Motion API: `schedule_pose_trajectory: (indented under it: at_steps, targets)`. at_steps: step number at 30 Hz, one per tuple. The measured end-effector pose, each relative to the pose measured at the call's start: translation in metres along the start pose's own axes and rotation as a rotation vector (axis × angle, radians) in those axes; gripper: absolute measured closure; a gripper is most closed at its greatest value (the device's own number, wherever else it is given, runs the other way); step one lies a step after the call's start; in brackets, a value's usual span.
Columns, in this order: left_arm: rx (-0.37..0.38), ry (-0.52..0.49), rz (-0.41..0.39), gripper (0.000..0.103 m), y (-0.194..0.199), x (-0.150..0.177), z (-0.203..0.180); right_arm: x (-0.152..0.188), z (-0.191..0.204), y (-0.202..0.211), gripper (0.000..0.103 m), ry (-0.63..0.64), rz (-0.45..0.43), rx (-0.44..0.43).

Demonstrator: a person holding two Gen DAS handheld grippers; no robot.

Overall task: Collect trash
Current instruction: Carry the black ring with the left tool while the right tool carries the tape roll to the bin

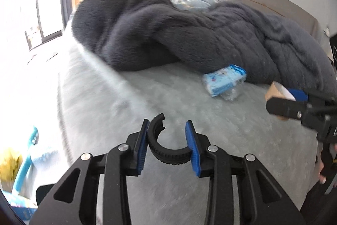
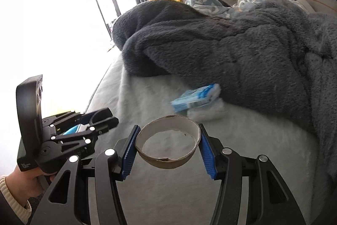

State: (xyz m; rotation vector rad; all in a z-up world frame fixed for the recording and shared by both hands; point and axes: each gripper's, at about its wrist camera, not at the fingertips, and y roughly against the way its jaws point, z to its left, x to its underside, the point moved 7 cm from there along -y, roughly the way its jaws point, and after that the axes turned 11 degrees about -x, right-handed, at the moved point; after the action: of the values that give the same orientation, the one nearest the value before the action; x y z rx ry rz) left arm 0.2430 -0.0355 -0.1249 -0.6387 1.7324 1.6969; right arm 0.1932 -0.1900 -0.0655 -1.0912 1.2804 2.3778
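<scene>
My left gripper [image 1: 168,140] is shut on a black ribbed C-shaped plastic piece [image 1: 166,152], held above the pale grey bed [image 1: 147,98]. My right gripper [image 2: 168,142] is shut on a cardboard tape-roll core [image 2: 168,159]; it also shows at the right edge of the left wrist view [image 1: 280,98]. A crumpled blue and white plastic wrapper [image 1: 225,81] lies on the bed against the dark grey fleece blanket [image 1: 168,31]; it also shows in the right wrist view [image 2: 198,100]. The left gripper appears at the left of the right wrist view [image 2: 101,121].
A dark fleece blanket [image 2: 231,45] is piled across the far half of the bed, with a light blue patterned blanket [image 2: 206,3] behind it. A bright window [image 2: 52,14] is on the left. Blue and yellow items [image 1: 23,166] sit on the floor beside the bed.
</scene>
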Motion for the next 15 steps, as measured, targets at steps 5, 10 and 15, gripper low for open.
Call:
schedule_pose_trajectory:
  at_steps: [5,10,15]
  targets:
    - [-0.052,0.050,-0.014,0.066,0.013,0.001,0.027,0.000,0.018,-0.001,0.048,0.023,0.008,-0.011]
    - [-0.071,0.124,-0.016,0.066,0.024,0.007,0.056,-0.004,0.036,-0.006,0.048,0.022,0.006,-0.037]
    - [-0.090,0.174,0.011,0.066,0.030,0.021,0.083,-0.007,0.062,-0.015,0.048,0.040,0.011,-0.070]
